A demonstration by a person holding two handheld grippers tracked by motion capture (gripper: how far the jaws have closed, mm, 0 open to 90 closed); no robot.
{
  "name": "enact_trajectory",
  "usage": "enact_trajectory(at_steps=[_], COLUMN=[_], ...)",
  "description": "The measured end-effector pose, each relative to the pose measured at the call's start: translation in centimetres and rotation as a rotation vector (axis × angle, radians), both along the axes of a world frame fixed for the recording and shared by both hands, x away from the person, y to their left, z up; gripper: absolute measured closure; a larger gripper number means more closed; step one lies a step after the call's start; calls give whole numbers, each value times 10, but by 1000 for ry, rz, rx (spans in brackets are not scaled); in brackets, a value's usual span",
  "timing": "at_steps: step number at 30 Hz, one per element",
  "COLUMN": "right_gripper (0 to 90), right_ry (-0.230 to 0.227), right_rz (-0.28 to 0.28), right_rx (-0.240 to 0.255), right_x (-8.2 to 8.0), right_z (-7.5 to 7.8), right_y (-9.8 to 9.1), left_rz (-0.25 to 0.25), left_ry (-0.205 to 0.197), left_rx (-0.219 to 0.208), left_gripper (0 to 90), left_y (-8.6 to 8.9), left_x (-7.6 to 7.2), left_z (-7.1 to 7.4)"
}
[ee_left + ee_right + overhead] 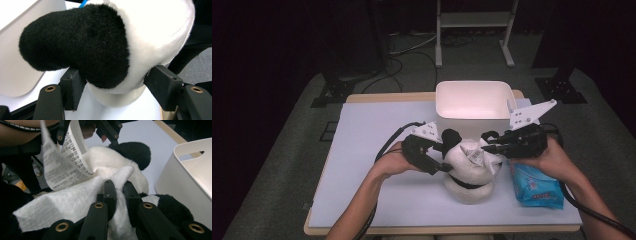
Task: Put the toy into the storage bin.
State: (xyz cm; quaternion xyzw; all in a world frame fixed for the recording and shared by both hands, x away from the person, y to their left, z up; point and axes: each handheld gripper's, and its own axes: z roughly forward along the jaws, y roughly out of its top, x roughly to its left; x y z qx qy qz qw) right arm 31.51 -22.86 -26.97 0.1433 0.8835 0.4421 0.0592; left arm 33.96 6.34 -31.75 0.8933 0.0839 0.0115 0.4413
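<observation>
The plush panda [469, 172] is sitting upright near the front edge of the table [362, 150], between both grippers. The left gripper [443, 159] is holding its head from the left, the pads pressing on the black ear [82, 45] and the white fur. The right gripper [486, 148] is pinching a white cloth flap [75, 200] beside the printed tag [65, 157], its jaws almost closed. Just behind the panda the white bin [472, 105] is standing with its top open, so the move is probably going up and forward over the near rim. The blue packet [537, 187] is lying at the right, apart.
</observation>
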Motion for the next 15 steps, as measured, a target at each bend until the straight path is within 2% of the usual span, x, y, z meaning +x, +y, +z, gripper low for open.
enact_trajectory(at_steps=[9, 11, 15], right_gripper=[826, 824, 825], right_ry=[-6, -5, 4], right_rz=[22, 23, 16], right_rx=[-9, -34, -39], right_x=[3, 3, 4], right_z=[3, 0, -4], right_y=[13, 14, 10], left_rz=[5, 8, 10], left_ry=[-19, 1, 32], left_rx=[13, -4, -25], left_gripper=[335, 330, 300], left_y=[11, 10, 10], left_x=[-3, -3, -1], left_z=[7, 1, -4])
